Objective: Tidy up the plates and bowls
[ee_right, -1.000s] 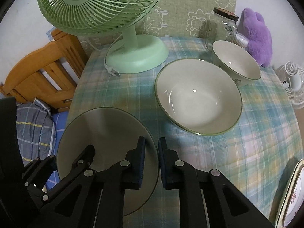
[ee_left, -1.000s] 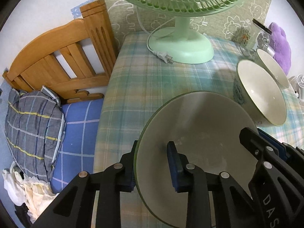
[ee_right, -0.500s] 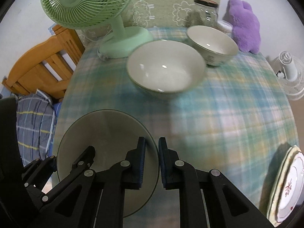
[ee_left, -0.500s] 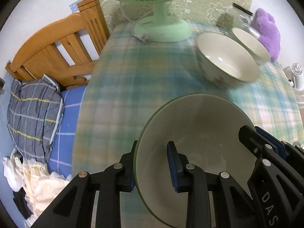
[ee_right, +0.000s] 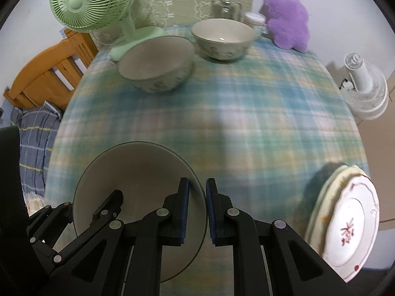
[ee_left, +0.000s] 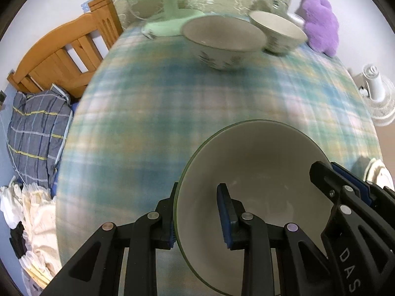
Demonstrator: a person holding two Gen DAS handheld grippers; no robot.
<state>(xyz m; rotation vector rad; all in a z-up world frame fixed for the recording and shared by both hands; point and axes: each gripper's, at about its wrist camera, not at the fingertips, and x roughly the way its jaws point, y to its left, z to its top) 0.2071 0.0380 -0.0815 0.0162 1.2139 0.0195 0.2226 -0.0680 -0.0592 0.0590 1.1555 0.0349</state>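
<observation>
A green-rimmed bowl (ee_left: pixel 256 185) is held by both tools at once. The left tool (ee_left: pixel 197 212) is clamped narrowly on the bowl's left rim, one pad outside the wall and one inside; the right tool (ee_right: pixel 197 212) is clamped nearly shut on the opposite rim, the thin wall pinched between its pads. The bowl is thus carried level above the near part of the bench (ee_right: pixel 246 113), which is covered with a plaid cloth; whether its foot touches the cloth cannot be told.

Further out, two patterned bowls remain unstacked at the far side: a larger bowl (ee_right: pixel 155 64) just in front of the green fan (ee_right: pixel 91 5), and a smaller bowl (ee_right: pixel 223 38) just beside it, near the glass jar (ee_right: pixel 226 3) and the purple plush toy (ee_right: pixel 288 14). At the near right edge a stack of plates (ee_right: pixel 345 222) is already gathered.

The task is judged partly done: the plates appear grouped, while the carried bowl is yet to be set down and the three bowls are yet to be brought together.
</observation>
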